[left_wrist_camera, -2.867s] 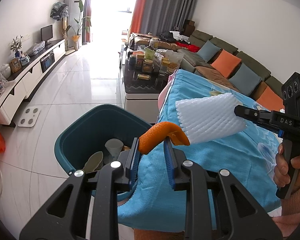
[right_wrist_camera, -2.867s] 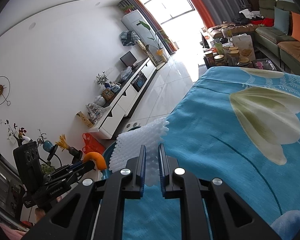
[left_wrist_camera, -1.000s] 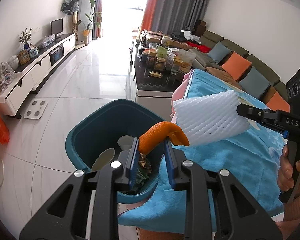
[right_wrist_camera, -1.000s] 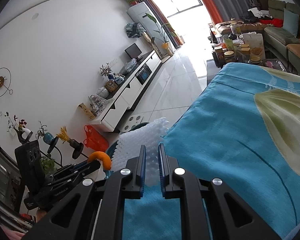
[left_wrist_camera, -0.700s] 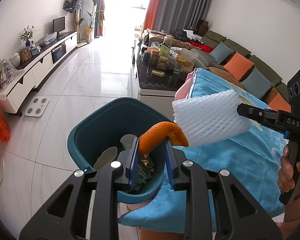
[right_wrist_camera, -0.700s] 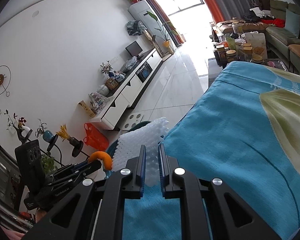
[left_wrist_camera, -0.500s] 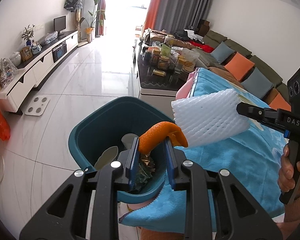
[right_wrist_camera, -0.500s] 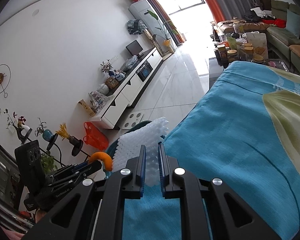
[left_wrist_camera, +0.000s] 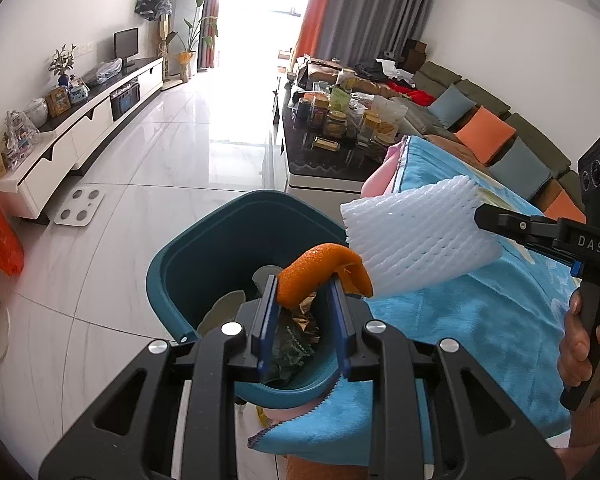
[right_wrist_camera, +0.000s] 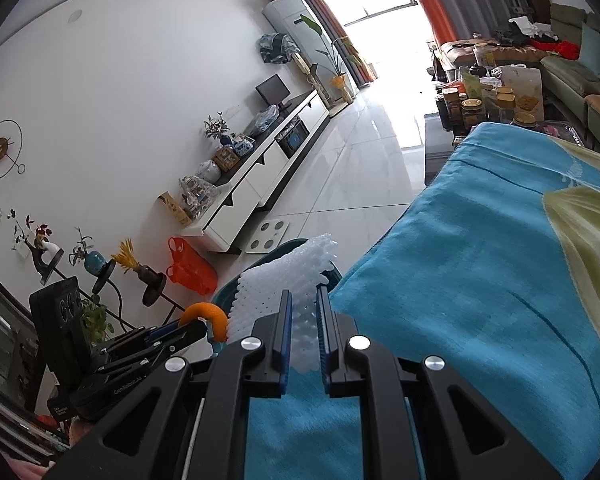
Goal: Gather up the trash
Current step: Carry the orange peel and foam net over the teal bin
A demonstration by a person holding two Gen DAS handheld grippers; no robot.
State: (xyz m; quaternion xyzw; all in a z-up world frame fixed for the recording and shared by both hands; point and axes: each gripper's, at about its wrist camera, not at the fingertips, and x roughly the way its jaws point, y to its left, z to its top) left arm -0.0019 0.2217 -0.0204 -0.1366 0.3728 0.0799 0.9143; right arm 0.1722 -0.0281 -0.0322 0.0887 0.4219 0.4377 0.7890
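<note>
Orange peel is pinched by the left gripper above the teal bin; white foam netting is clamped by the right gripper.

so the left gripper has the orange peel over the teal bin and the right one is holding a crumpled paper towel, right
Not quite: the right gripper holds a white foam fruit net, not a paper towel, as the left wrist view shows. The left gripper does hold the curled orange peel over the teal plastic bin.
</note>
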